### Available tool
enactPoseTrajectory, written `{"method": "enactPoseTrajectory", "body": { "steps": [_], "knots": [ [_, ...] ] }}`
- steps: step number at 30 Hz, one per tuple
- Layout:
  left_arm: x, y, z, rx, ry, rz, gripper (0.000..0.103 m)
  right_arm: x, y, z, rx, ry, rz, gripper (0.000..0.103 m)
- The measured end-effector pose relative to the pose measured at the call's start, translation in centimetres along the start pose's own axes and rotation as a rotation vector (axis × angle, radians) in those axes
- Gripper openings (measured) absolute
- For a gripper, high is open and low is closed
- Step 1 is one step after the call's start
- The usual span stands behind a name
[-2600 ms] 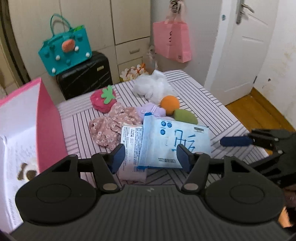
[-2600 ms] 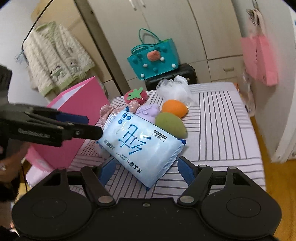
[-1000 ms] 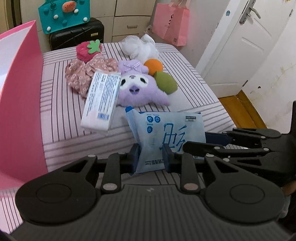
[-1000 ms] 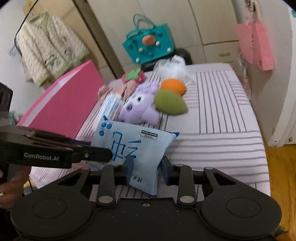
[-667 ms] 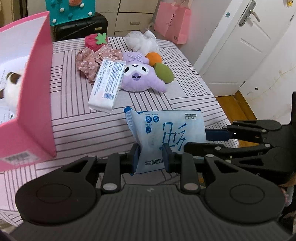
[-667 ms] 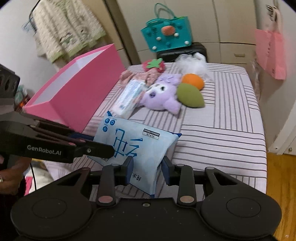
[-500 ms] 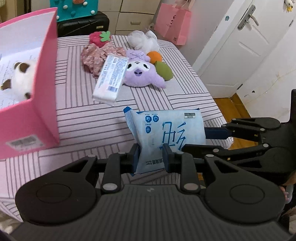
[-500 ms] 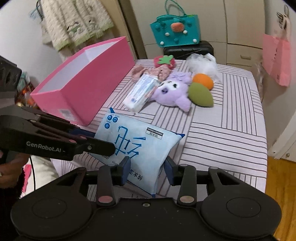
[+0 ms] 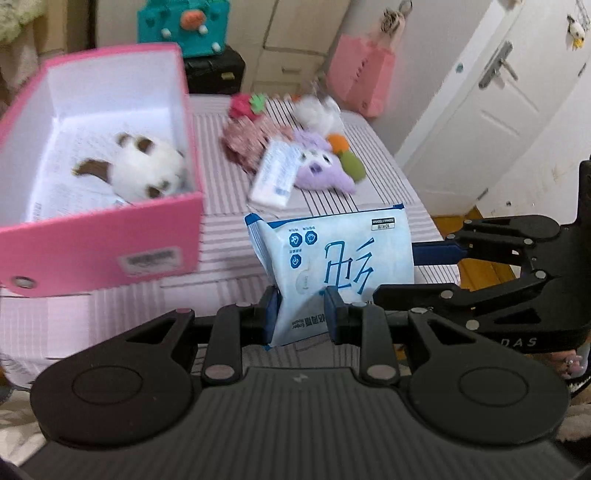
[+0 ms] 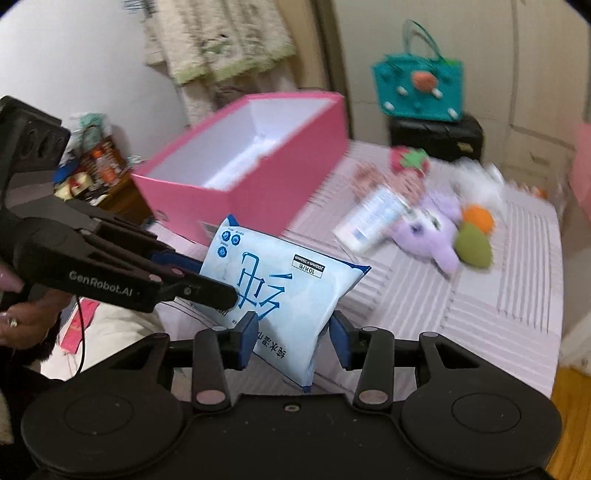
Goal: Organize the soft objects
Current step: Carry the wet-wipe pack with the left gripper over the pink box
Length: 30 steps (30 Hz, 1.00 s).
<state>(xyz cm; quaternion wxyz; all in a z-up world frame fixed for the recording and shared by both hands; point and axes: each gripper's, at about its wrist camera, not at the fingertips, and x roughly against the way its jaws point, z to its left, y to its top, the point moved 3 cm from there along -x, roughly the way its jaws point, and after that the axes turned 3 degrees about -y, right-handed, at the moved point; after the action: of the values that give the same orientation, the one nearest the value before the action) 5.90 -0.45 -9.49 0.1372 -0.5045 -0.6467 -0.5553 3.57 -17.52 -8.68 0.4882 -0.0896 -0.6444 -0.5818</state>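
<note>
A light blue soft pack (image 9: 340,258) with blue lettering hangs in the air over the near edge of the striped bed. My left gripper (image 9: 301,310) is shut on its lower corner. My right gripper (image 10: 293,339) has widened around the pack's (image 10: 280,288) other end, its pads (image 10: 246,339) just clear of it. A pink box (image 9: 92,236) with a white and brown plush (image 9: 144,170) inside sits to the left. On the bed lie a white tissue pack (image 9: 275,177), a purple plush (image 9: 321,173), orange and green sponges (image 9: 345,155) and a floral cloth (image 9: 247,138).
A strawberry plush (image 9: 245,105) and a white mesh puff (image 9: 317,112) lie at the bed's far end. A teal bag (image 9: 181,24) on a black suitcase stands behind the bed. A pink bag (image 9: 360,75) hangs by the white door (image 9: 491,122).
Both grippers have carried the blue pack left, toward the pink box, which now shows its inside. The right gripper's jaws have opened wider around the pack.
</note>
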Motion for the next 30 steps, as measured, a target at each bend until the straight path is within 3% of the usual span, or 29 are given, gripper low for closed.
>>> {"method": "enactPoseTrajectory", "body": {
  "steps": [5, 12, 18, 23, 30],
  "knots": [
    [3.1, 0.7, 1.1, -0.012, 0.050, -0.063, 0.026, 0.5, 2.8, 2.4, 0.084, 0.033, -0.045, 0.049],
    [5.7, 2.4, 3.8, -0.014, 0.150, -0.135, 0.026, -0.5, 7.3, 4.9, 0.169, 0.050, -0.101, 0.036],
    [6.7, 4.6, 7.1, 0.010, 0.218, -0.179, 0.026, -2.4, 11.6, 6.4, 0.211, 0.087, -0.132, 0.032],
    [6.7, 5.9, 10.7, 0.073, 0.239, -0.190, 0.026, -5.3, 14.6, 7.3, 0.201, 0.119, -0.125, 0.032],
    [5.1, 6.7, 15.0, 0.106, 0.293, -0.175, 0.026, -11.1, 16.6, 8.1, 0.173, 0.131, -0.042, 0.032]
  ]
}}
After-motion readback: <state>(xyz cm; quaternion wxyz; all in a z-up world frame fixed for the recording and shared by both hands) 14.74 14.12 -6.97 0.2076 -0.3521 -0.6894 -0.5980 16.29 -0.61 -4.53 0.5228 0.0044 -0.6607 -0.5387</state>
